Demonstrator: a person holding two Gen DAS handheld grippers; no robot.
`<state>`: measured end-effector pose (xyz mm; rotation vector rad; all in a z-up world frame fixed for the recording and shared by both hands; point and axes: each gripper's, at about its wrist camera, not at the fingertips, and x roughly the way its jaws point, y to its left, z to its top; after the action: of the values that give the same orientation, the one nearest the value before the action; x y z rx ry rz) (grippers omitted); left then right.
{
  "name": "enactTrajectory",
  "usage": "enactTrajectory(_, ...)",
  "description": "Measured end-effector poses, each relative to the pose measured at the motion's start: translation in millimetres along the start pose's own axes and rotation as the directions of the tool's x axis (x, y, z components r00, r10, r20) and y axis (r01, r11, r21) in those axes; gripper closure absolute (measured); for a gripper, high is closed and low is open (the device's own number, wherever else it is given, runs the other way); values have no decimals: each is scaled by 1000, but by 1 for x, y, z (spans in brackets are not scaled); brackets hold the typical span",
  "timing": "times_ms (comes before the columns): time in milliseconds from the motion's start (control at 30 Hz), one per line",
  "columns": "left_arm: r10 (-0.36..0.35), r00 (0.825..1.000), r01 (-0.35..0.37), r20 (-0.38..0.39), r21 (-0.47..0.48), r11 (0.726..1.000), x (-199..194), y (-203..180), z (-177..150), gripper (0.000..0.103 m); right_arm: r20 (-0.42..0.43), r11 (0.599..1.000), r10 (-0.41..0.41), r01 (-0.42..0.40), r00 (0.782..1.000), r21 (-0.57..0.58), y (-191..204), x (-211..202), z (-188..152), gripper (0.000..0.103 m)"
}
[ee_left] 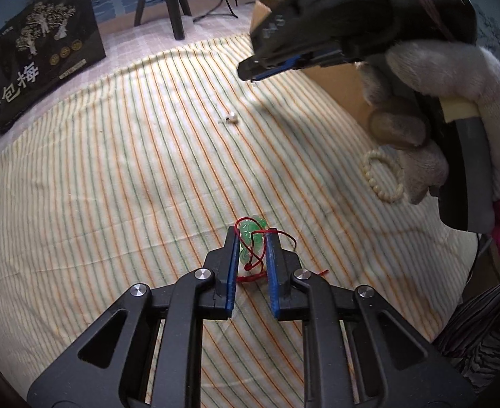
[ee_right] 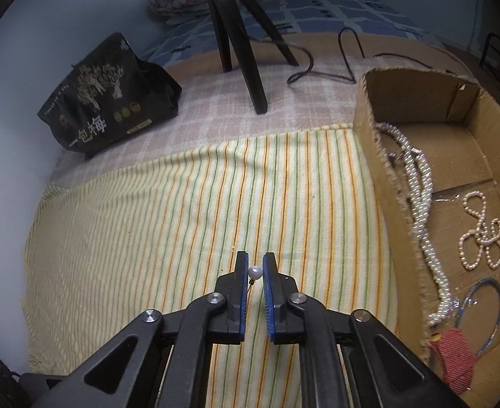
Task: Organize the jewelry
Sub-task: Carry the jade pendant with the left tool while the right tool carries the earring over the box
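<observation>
A green jade pendant on a red cord (ee_left: 251,243) lies on the striped cloth (ee_left: 131,176), between the fingers of my left gripper (ee_left: 252,238), whose jaws stand around it without clearly pressing it. My right gripper (ee_right: 255,265) holds a pearl earring (ee_right: 254,273) between its narrow jaws, above the cloth (ee_right: 182,204). In the left wrist view the right gripper (ee_left: 250,71) hovers above a second pearl earring (ee_left: 231,117) on the cloth. A cream bead bracelet (ee_left: 382,178) lies at the right. The cardboard box (ee_right: 372,156) holds pearl necklaces (ee_right: 420,204), a small pearl strand (ee_right: 481,234), a blue bangle (ee_right: 481,312) and a red pouch (ee_right: 453,357).
A black printed bag (ee_left: 36,64) (ee_right: 107,102) stands at the back left. Black tripod legs (ee_right: 246,51) and a black cable (ee_right: 318,68) are behind the cloth. A gloved hand (ee_left: 453,119) holds the right gripper.
</observation>
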<state>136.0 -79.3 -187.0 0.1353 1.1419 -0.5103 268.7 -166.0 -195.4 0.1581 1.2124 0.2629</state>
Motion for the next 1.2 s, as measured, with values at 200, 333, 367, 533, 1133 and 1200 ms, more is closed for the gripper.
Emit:
enactTrajectory(200,-14,998,16,69,-27,999,-28,6,10,90,48,1000,15,-15,999,-9,-3,-30,0,97)
enactTrajectory(333,-20,994,24,104,-44,999,-43,14,12,90,84,1000,13,-12,996,-19,-6,-54,-2,97)
enactTrajectory(367,-22,993,28,114,-51,998,-47,15,14,90,91,1000,12,-10,996,-19,-9,-59,-3,97)
enactTrajectory(533,-27,986,38,166,-64,997,-66,13,26,90,121,1000,-4,5,993,-9,-22,-79,-6,97)
enactTrajectory(1133,-115,960,129,254,-36,991,-67,-43,74,90,158,994,-77,64,984,89,-109,-127,-28,97)
enactTrajectory(1200,-125,957,138,263,-30,990,-65,-52,79,90,158,993,-82,67,984,98,-116,-130,-29,97)
